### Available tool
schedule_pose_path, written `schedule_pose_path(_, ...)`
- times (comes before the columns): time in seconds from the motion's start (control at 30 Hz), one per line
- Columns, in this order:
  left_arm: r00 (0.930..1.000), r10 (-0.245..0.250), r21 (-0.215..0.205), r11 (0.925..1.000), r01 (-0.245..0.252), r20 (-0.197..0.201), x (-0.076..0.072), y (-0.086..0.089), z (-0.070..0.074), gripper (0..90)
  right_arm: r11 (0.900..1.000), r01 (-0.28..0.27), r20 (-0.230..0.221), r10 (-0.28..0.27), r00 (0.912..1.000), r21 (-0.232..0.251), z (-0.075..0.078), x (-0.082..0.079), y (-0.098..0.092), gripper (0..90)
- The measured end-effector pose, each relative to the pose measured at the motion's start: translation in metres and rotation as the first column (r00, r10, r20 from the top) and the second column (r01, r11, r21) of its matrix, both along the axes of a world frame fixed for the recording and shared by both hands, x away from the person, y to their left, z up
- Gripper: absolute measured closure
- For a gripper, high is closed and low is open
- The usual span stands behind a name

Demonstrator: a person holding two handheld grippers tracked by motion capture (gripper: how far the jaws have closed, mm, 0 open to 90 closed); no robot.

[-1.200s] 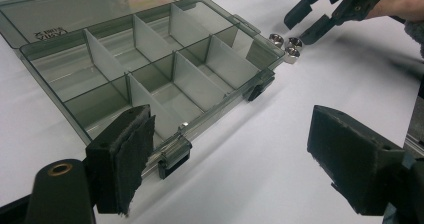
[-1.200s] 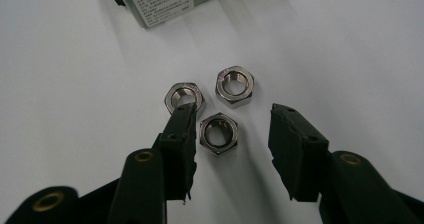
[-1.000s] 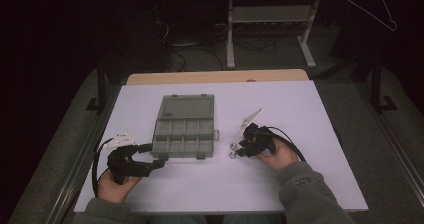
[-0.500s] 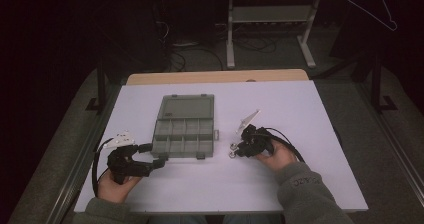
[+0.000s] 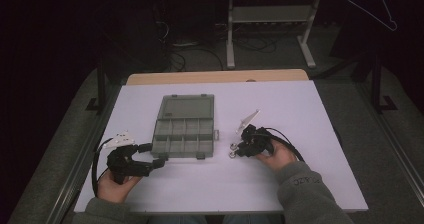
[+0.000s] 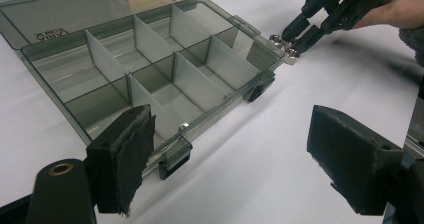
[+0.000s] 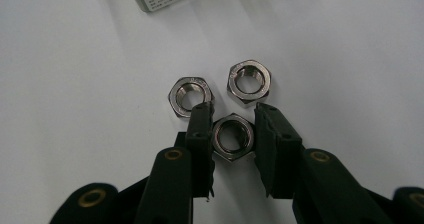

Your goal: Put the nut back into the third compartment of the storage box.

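Jaws of left gripper (image 6: pixel 225 159) stand wide apart, holding nothing; they sit at the near-left corner of the organiser box (image 5: pixel 184 126), one pad just beside its front latch. Box lies open and flat on the white table (image 5: pixel 310 109), lid hinged back on the far side, compartments empty as far as can be seen. Thin clear plastic w/ slim dividers: probably light, slides easily on the smooth top, walls may flex if pinched; best steadied at rim or corner, not by a divider.

Right of box, near its near-right corner: three hex nuts in a tight cluster. Right gripper (image 7: pixel 230 134) has jaws narrowed around the nearest nut (image 7: pixel 231 136), one pad on each side, approx. on opposite flats; whether pads already press it can't be told. Two other nuts (image 7: pixel 190 96), (image 7: pixel 248 82) lie just beyond, close to jaw tips.

Nuts are steel: small, stiff, dense for size, polished, so likely slippery. Grip across flats, not corners; left pad almost touches a neighbour, so it may get nudged.
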State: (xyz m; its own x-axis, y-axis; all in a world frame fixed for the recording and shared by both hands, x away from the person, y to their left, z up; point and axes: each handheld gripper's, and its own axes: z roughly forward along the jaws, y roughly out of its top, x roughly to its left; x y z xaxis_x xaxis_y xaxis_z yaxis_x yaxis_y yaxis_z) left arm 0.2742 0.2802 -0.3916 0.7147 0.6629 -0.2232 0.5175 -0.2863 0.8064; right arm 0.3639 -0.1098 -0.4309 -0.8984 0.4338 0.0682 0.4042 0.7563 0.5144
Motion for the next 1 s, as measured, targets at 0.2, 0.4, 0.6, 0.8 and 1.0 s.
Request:
schedule_pose_path(0.2, 1.0000, 0.001, -0.002, 1.0000, -0.001, 0.002, 0.0001, 0.0001, 0.0000, 18.1, 1.000, 0.005, -0.007, -0.005, 1.0000, 0.006, 0.0004, 0.0007, -0.0012, 69.6)
schedule_pose_path(0.4, 1.0000, 0.001, -0.003, 1.0000, -0.001, 0.004, 0.0002, 0.0005, 0.0001, 18.1, 1.000, 0.014, -0.020, -0.014, 0.9997, 0.014, 0.0004, 0.0013, -0.0020, 69.6)
schedule_pose_path(0.6, 1.0000, -0.002, -0.001, 1.0000, 0.002, 0.006, 0.0004, 0.0006, 0.0002, 18.1, 1.000, 0.020, -0.031, -0.020, 0.9993, 0.017, 0.0008, 0.0021, -0.0038, 69.6)
schedule_pose_path(0.8, 1.0000, 0.001, -0.003, 1.0000, -0.001, 0.004, 0.0003, 0.0004, 0.0000, 18.1, 1.000, 0.021, -0.031, -0.020, 0.9993, 0.014, 0.0012, 0.0019, -0.0043, 69.6)
schedule_pose_path(1.0, 1.0000, 0.001, -0.003, 1.0000, -0.001, 0.004, 0.0003, 0.0006, 0.0001, 18.1, 1.000, 0.021, -0.031, -0.021, 0.9993, 0.015, 0.0012, 0.0023, -0.0052, 69.6)
